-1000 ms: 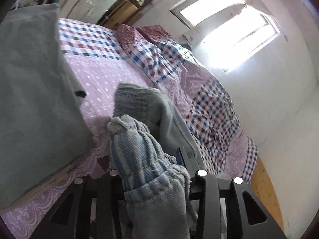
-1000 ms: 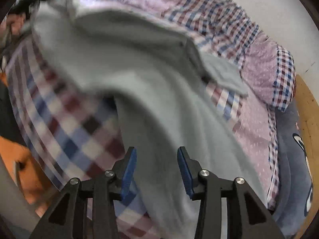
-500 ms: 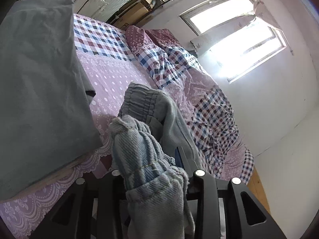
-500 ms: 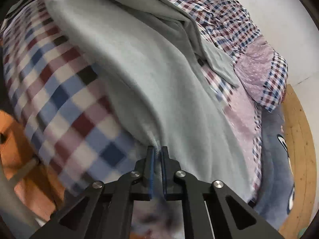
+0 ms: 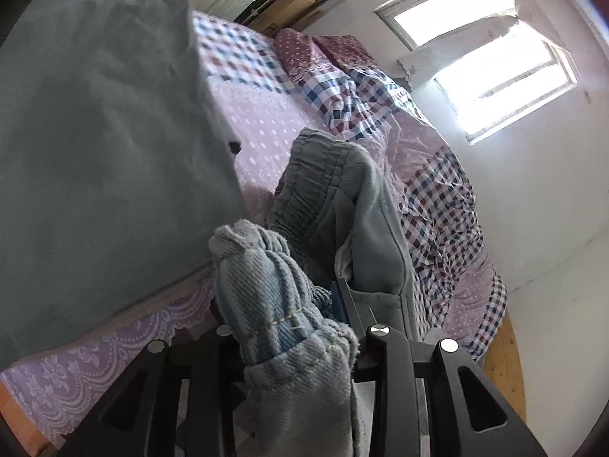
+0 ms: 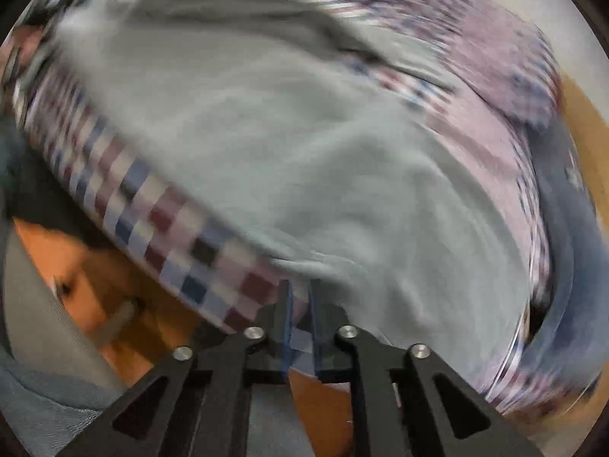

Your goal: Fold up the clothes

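My left gripper [image 5: 281, 297] is shut on a bunched grey-blue ribbed garment [image 5: 274, 278], whose elastic waistband [image 5: 316, 175] rises ahead of the fingers. The bunch hides the left finger. A large grey-green cloth [image 5: 95, 133] fills the left of the left wrist view, lying over the bed's edge. The right wrist view is motion-blurred: the same grey-green cloth [image 6: 304, 144] spreads over a checked blanket [image 6: 171, 221]. My right gripper [image 6: 300, 293] is shut on its near edge, jaws nearly touching, with fabric pulled into folds at the tips.
The bed has a pink dotted sheet [image 5: 259, 114] with a lace border and a rumpled checked quilt [image 5: 437, 198]. Behind it are a bright window [image 5: 495, 76] and a white wall. Wooden floor [image 5: 502, 361] shows at the right. A dark blue fabric [image 6: 571, 236] lies along the bed's right side.
My right gripper went from open over the grey-green cloth to shut on its edge, and is now moving fast, blurring the view. The left gripper kept its hold and shifted slightly.
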Action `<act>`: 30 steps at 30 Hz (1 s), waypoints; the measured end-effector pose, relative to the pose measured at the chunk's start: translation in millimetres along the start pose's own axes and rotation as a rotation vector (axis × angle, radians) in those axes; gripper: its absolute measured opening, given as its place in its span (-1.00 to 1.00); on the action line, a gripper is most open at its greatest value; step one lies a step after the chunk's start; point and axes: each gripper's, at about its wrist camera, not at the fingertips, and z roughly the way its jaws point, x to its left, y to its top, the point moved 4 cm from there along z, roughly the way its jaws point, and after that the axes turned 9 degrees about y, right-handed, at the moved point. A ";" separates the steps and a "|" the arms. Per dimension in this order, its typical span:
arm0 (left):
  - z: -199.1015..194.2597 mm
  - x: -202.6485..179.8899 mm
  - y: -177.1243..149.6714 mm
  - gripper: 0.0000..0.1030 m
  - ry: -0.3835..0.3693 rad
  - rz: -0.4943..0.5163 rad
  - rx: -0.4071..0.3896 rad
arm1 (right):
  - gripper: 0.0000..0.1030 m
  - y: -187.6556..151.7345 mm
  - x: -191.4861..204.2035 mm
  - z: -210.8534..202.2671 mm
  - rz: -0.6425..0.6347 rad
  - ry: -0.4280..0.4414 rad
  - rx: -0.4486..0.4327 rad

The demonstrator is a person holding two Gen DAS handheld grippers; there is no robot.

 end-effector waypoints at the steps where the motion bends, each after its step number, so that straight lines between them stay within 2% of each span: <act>1: -0.1 -0.6 -0.2 -0.35 0.003 0.006 -0.004 | -0.68 -5.8 -20.5 -7.5 0.076 0.017 -0.034; 2: -0.2 -1.2 -0.4 -0.35 0.006 0.013 -0.008 | -0.59 -11.7 -42.0 -14.5 0.151 0.022 -0.065; 3: -0.3 -1.7 -0.6 -0.35 0.010 0.019 -0.012 | -0.33 -17.9 -65.9 -19.8 0.226 -0.013 -0.088; 4: -0.4 -2.3 -0.8 -0.35 0.013 0.026 -0.016 | -0.16 -24.5 -91.2 -25.5 0.304 -0.046 -0.111; 5: -0.4 -3.3 -1.0 -0.35 0.014 0.027 -0.018 | -0.16 -31.6 -118.0 -31.6 0.389 -0.063 -0.141; 8: -0.7 -5.9 -2.2 -0.35 0.024 0.038 -0.028 | -0.15 -49.2 -179.8 -51.9 0.588 -0.043 -0.261; 11: -1.5 -8.1 -3.5 -0.35 0.042 0.055 -0.040 | -0.11 -54.5 -230.7 -53.0 0.689 -0.040 -0.312; 14: -2.2 -10.1 -4.7 -0.35 0.060 0.071 -0.052 | -0.11 -53.4 -267.2 -38.9 0.738 -0.037 -0.307; 21: -1.1 -13.0 -7.3 -0.34 0.095 0.093 -0.068 | -0.10 -49.0 -319.3 7.7 0.786 -0.078 -0.264; 27: 1.2 -15.0 -9.3 -0.34 0.123 0.105 -0.079 | -0.08 -34.1 -337.1 36.8 0.755 -0.060 -0.239; 30: 2.1 -15.9 -10.2 -0.34 0.136 0.113 -0.083 | -0.62 -24.7 -334.8 37.5 0.706 -0.090 -0.237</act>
